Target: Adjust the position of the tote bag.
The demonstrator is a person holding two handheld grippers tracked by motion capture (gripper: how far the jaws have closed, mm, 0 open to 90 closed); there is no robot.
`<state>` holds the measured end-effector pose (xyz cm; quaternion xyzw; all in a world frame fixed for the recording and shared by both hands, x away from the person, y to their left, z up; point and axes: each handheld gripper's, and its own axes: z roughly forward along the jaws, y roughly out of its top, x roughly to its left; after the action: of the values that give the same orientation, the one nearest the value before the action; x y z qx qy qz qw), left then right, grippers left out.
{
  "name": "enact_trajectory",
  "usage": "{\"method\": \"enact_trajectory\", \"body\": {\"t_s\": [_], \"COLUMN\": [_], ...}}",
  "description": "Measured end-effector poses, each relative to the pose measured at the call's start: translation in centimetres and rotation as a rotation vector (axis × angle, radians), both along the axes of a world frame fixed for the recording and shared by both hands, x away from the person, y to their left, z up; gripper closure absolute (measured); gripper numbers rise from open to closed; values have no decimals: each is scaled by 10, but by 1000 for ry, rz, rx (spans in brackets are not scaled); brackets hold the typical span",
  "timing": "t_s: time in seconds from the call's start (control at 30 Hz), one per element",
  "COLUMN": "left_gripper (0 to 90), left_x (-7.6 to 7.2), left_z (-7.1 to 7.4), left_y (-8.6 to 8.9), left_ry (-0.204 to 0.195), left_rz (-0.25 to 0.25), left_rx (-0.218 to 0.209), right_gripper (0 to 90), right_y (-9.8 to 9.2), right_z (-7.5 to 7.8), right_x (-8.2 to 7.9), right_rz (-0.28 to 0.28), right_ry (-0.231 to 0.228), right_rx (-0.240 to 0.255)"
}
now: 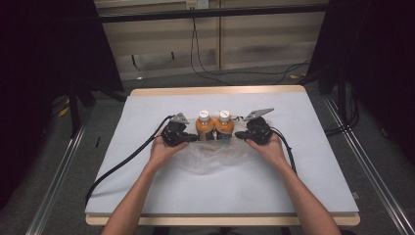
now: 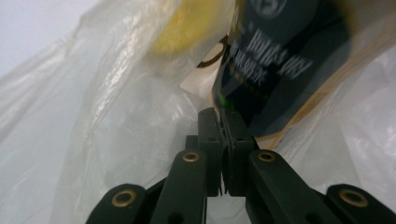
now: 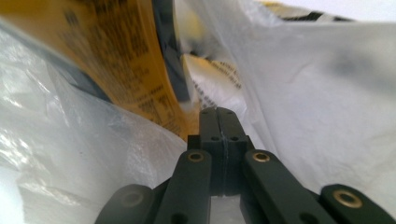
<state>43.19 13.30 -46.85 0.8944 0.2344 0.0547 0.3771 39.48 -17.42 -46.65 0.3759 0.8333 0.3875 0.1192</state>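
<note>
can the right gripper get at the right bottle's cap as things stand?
Probably not right away. The right gripper is shut on the plastic bag low beside the right bottle. The cap stands bare above the bag, so the way looks free once the gripper lets go.

Nothing legible: blurred pale lettering on the dark bottle label [image 2: 280, 60], blurred dark print on the orange bottle label [image 3: 126, 60]. No word or number readable.
</note>
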Motion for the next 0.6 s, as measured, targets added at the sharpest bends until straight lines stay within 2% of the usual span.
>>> {"method": "enact_trajectory", "body": {"t_s": [0.03, 0.07, 0.1, 0.17, 0.2, 0.23, 0.27, 0.3, 0.33, 0.37, 0.43, 0.5, 0.57, 0.6], "left_gripper": [874, 870, 870, 872, 879, 886, 888, 893, 895, 897, 900, 900, 900, 900], "left_x": [0, 0, 0, -2, -1, -2, -1, -3, -4, -2, -6, -9, -11, -13], "left_z": [-2, -4, -5, -8, -7, -7, -5, -7, -6, -3, -3, -1, 1, 1], "left_y": [-1, -1, -1, -2, -1, -2, -1, -2, -2, 0, 0, 3, 7, 8], "left_ry": [3, 6, 5, 14, 1, -12, -24, -12, -15, -26, -20, -23, -20, -19], "left_rz": [2, -9, -15, 2, -24, -20, -52, -20, -19, -59, -38, -32, -59, -53], "left_rx": [7, 46, 57, 38, 82, 91, 128, 93, 99, 150, 155, 179, 201, 197], "right_gripper": [900, 900, 900, 900, 900, 900, 900, 900, 900, 900, 900, 900, 900, 900], "right_y": [1, 2, 3, 4, 5, 5, 5, 4, 3, 2, 0, -2, -3, -4], "right_z": [-2, -4, -6, -9, -10, -10, -11, -11, -12, -11, -10, -8, -5, -4], "right_x": [0, 0, 1, 0, 1, 0, 0, 1, 0, -1, -1, -2, -4, -6], "right_rz": [-2, 1, 3, 12, 16, 14, 17, 24, 22, 17, 31, 37, 50, 56], "right_ry": [7, 7, 15, 23, 26, 35, 38, 45, 49, 57, 65, 89, 107, 120], "right_rx": [-6, -17, -37, -58, -69, -89, -94, -106, -115, -119, -124, -147, -173, -185]}}
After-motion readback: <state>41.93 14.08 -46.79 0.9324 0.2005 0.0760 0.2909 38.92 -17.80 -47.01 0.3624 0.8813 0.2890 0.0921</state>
